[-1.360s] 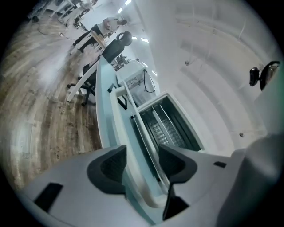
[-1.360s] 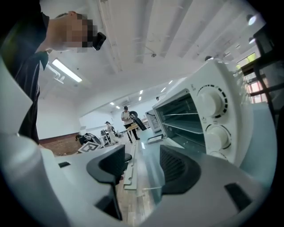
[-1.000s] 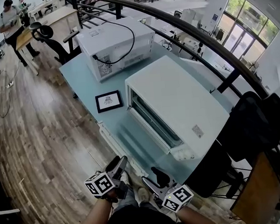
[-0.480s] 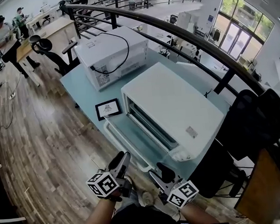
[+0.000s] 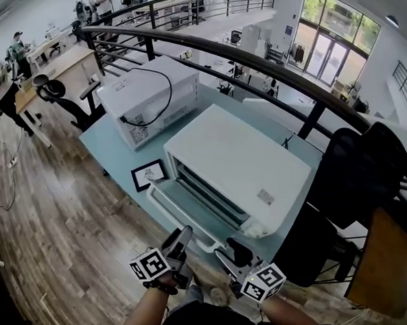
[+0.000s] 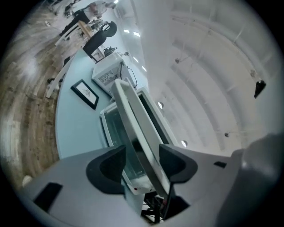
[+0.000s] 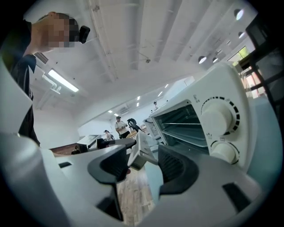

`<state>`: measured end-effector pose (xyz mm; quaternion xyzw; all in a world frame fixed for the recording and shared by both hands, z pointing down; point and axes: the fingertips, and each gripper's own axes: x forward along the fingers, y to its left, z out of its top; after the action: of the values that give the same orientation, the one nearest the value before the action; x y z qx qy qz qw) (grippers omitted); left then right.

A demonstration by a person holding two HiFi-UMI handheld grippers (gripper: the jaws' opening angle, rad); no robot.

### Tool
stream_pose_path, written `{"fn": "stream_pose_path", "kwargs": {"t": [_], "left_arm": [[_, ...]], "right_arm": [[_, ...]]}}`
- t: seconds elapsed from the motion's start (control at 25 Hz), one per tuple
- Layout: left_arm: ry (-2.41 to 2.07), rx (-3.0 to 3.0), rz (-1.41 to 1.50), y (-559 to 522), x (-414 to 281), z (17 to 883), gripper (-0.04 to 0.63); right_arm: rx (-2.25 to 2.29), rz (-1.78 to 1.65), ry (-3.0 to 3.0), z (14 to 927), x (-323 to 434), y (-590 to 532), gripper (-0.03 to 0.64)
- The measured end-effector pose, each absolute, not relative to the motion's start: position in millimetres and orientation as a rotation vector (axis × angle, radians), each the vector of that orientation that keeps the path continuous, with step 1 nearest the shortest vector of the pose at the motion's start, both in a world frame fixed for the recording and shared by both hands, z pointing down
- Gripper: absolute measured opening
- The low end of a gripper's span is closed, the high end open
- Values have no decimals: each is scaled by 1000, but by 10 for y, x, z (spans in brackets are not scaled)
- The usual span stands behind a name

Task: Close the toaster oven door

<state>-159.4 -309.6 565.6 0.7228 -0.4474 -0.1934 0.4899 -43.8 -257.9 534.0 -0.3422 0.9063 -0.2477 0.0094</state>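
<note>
Open-plan office, wood floor, pale blue desk (image 5: 110, 147). The boxy white sheet-metal toaster oven (image 5: 238, 163) sits on it, its glass-paned door (image 5: 182, 208) dropped flat toward the desk edge. On the left gripper (image 5: 180, 237) the jaws are opening; the smooth white bar handle (image 6: 133, 124) runs between them with no pad contact. On the right gripper (image 5: 226, 252) they are also opening, on nothing, with the door corner just ahead. Advice: hook under the handle mid-span and swing it up about the hinge. The glossy bar may slip.
</note>
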Motion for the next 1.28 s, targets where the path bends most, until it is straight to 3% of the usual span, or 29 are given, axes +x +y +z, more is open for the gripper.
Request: {"fn": "stream_pose_path", "kwargs": {"t": [0.4, 1.28], "left_arm": [[-974, 1773, -466, -3299, -1365, 5583, 172], [-861, 1882, -561, -3861, -861, 5152, 172]], "right_arm": [[-1165, -711, 2781, 5224, -289, -2662, 225], [-1389, -483, 2700, 4668, 391, -2430, 202]]}}
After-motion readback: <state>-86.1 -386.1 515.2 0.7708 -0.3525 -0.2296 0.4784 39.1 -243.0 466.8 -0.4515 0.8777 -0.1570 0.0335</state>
